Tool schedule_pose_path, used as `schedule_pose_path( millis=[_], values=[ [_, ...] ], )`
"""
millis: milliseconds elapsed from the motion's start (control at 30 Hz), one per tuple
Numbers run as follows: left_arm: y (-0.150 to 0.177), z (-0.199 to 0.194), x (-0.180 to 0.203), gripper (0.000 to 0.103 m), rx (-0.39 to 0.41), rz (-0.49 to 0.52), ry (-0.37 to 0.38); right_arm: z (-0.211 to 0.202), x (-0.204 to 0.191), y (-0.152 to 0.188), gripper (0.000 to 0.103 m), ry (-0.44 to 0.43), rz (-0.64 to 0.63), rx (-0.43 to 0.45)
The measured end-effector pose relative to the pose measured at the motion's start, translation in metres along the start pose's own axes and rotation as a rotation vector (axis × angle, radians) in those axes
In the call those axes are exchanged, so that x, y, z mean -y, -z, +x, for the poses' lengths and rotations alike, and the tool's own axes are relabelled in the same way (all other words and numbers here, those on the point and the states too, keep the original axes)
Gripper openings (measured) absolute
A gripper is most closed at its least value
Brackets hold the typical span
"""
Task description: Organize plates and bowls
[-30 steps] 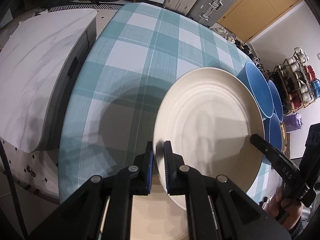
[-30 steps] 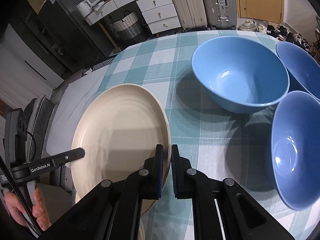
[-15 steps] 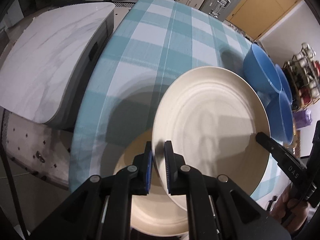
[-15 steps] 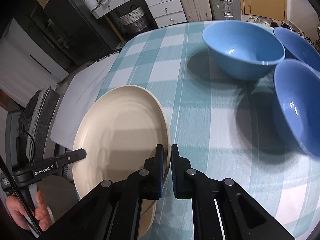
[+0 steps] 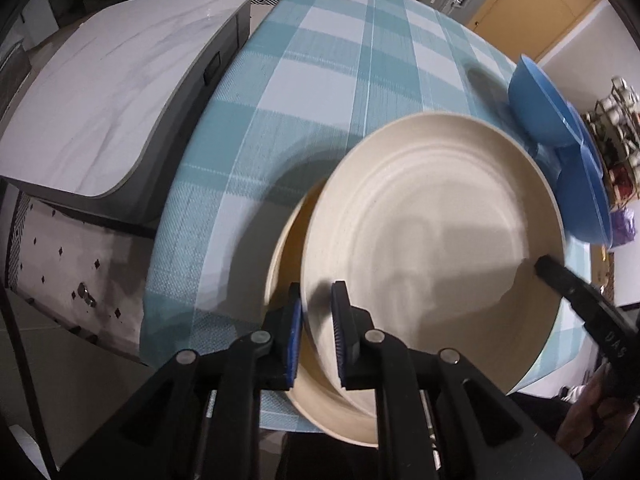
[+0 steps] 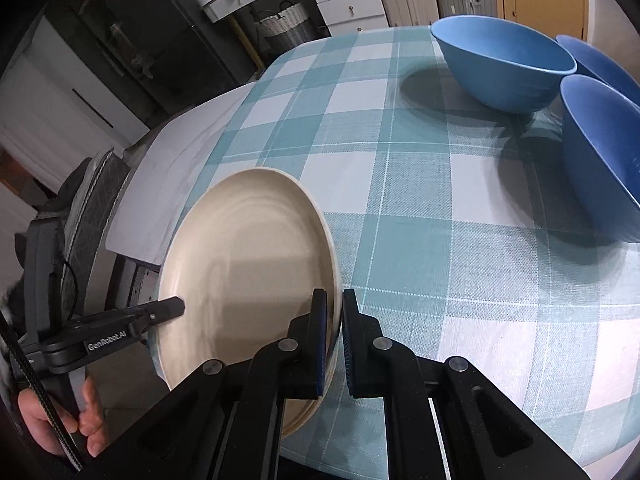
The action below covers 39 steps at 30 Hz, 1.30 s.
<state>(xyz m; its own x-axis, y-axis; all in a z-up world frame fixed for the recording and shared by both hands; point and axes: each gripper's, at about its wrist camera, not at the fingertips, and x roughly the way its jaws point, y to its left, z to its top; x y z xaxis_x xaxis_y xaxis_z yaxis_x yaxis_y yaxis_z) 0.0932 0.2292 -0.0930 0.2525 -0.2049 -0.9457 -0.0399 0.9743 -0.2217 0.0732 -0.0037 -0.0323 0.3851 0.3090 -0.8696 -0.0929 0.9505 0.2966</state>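
Both tongs, left tongs (image 5: pixel 316 334) and right tongs (image 6: pixel 335 334), clamp the cream plate's (image 5: pixel 432 248) opposite rims, the left's jaws just easing apart. It hangs above a second plate (image 5: pixel 288 240) on the bench (image 6: pixel 420 200), not yet stacked. Three blue bowls (image 6: pixel 504 68) remain unnested.

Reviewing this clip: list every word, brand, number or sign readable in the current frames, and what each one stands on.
"GenRobot.AI": white lettering on the finger of the left gripper, seen from the right wrist.
"DAS": faint letters on the finger of the right gripper, seen from the left wrist.
Nothing else is readable: plates, bowls and tablecloth show no text, and the background shelf items are too small.
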Motion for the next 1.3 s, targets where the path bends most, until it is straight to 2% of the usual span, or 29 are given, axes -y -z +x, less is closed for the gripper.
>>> schedule_pose_path(
  millis=[267,633,767,900,1100,1300],
  values=[
    [0.006,-0.003,0.005,0.012,-0.002,0.050,-0.034,0.003,-0.007,0.016,0.007,0.051,-0.082,0.029],
    [0.010,-0.011,0.002,0.012,0.021,0.081,-0.051,-0.001,-0.026,0.042,0.011,0.132,-0.248,0.126],
    [0.009,-0.017,0.001,0.012,0.031,0.078,-0.045,0.004,-0.024,0.046,0.011,0.128,-0.248,0.119],
    [0.009,-0.015,-0.008,0.012,0.043,0.060,0.007,0.005,-0.026,0.051,0.012,0.144,-0.257,0.132],
    [0.007,-0.025,0.000,0.012,0.059,0.079,-0.031,0.005,-0.030,0.050,0.012,0.183,-0.276,0.154],
    [0.003,-0.034,-0.005,0.013,0.081,0.066,-0.021,0.003,-0.031,0.050,0.012,0.183,-0.288,0.162]
  ],
)
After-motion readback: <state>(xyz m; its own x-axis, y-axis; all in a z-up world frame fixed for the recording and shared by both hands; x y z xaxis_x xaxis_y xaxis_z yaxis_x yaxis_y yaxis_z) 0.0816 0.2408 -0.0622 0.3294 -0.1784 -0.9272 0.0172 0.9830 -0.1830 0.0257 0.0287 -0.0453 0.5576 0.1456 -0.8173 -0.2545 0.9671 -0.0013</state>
